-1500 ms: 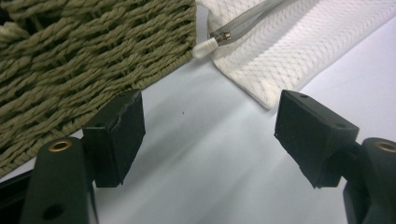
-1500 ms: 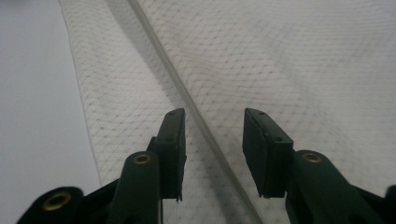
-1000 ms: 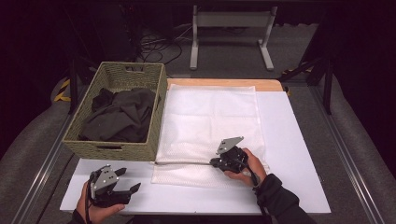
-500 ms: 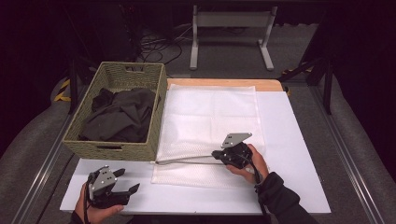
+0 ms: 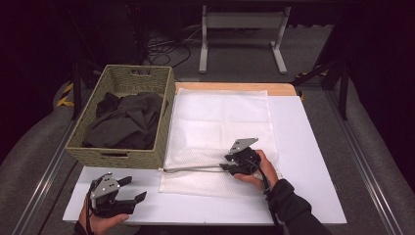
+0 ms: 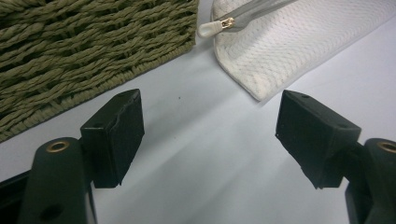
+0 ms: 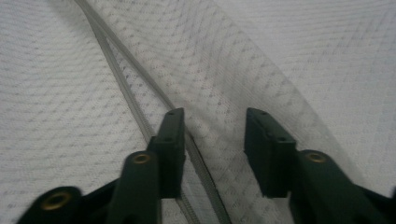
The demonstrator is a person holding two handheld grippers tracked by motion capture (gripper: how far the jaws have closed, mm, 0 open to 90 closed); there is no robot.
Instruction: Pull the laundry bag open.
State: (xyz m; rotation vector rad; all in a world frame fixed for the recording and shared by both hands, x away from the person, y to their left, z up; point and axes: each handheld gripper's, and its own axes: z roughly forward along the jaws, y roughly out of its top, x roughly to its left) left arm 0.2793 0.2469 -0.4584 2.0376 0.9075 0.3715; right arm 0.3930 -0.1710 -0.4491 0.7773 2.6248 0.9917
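Observation:
A white mesh bag (image 5: pixel 220 117) lies flat on the white table, and its zipper (image 5: pixel 195 170) runs across its near part. My right gripper (image 5: pixel 226 164) rests on the bag at the zipper's right end. In the right gripper view its jaws (image 7: pixel 215 140) have just been opening: they stand apart over the mesh, and the zipper (image 7: pixel 130 79) passes under the left one. Nothing is pinched. My left gripper (image 5: pixel 133 188) sits at the table's near left corner, open and empty. The left gripper (image 6: pixel 210 126) faces the zipper's end (image 6: pixel 219 25) and the bag's corner (image 6: pixel 299 42).
A woven green basket (image 5: pixel 122 154) holding dark clothes (image 5: pixel 125 120) stands left of the bag, its wall (image 6: pixel 84 42) close ahead of my left gripper. Bare white table (image 5: pixel 313 147) lies right of the bag. A white stand (image 5: pixel 242 29) is on the floor beyond.
My right hand has shifted slightly on the bag near the zipper's right end. The left gripper, the basket and the bag have stayed where they were.

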